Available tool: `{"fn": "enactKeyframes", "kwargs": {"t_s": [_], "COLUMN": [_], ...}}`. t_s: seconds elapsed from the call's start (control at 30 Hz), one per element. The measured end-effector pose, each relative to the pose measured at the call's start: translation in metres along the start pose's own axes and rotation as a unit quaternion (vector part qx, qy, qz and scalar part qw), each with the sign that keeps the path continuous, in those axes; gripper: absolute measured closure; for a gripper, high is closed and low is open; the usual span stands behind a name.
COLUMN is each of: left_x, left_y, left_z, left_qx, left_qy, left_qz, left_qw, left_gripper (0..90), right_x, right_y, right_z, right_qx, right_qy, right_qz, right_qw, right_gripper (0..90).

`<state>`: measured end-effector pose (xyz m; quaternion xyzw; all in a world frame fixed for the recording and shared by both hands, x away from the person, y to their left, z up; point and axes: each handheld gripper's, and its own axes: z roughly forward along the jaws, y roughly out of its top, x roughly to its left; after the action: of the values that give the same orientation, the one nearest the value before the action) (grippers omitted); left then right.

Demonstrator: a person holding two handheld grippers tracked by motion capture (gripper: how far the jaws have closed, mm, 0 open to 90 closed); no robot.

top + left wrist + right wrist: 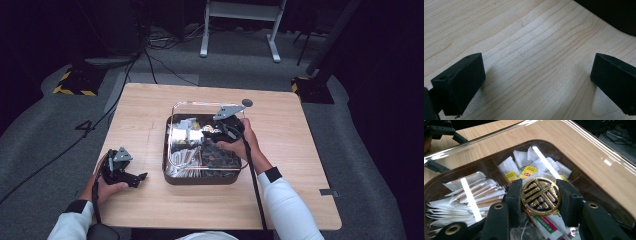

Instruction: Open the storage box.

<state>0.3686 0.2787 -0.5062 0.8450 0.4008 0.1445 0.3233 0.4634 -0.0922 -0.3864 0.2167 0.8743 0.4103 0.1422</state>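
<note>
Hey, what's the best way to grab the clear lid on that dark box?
Grip the gold knob at the middle of the clear lid, from above, one jaw on each flat face. It stands proud of the flat lid, and the right gripper sits closed on it that way.

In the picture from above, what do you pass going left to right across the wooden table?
Left gripper, resting in the person's left hand → dark box of sachets under a clear lid → right gripper, reaching over the box → bare table.
</note>
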Motion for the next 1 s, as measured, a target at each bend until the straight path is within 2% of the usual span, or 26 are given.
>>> {"fn": "enactKeyframes", "kwargs": {"t_s": [0.2,0.53,0.73,1.0], "left_x": [0.000,0.000,0.000,0.000], "left_y": [0.000,0.000,0.000,0.000], "left_z": [0.000,0.000,0.000,0.000], "left_qx": [0.000,0.000,0.000,-0.001], "left_qy": [0.000,0.000,0.000,0.000], "left_qz": [0.000,-0.001,0.000,-0.001], "left_qw": [1.0000,1.0000,1.0000,1.0000], "left_gripper": [0.0,0.0,0.0,0.0], "right_x": [-0.007,-0.029,-0.039,-0.048], "right_y": [-0.001,-0.017,-0.028,-0.043], "right_z": [-0.016,-0.059,-0.076,-0.090], "right_qx": [-0.010,-0.028,-0.029,-0.024], "right_qy": [-0.008,-0.035,-0.051,-0.065], "right_qz": [0.003,0.020,0.029,0.038], "right_qw": [0.9999,0.9988,0.9979,0.9969], "right_gripper": [59.0,58.9,58.9,58.9]}}
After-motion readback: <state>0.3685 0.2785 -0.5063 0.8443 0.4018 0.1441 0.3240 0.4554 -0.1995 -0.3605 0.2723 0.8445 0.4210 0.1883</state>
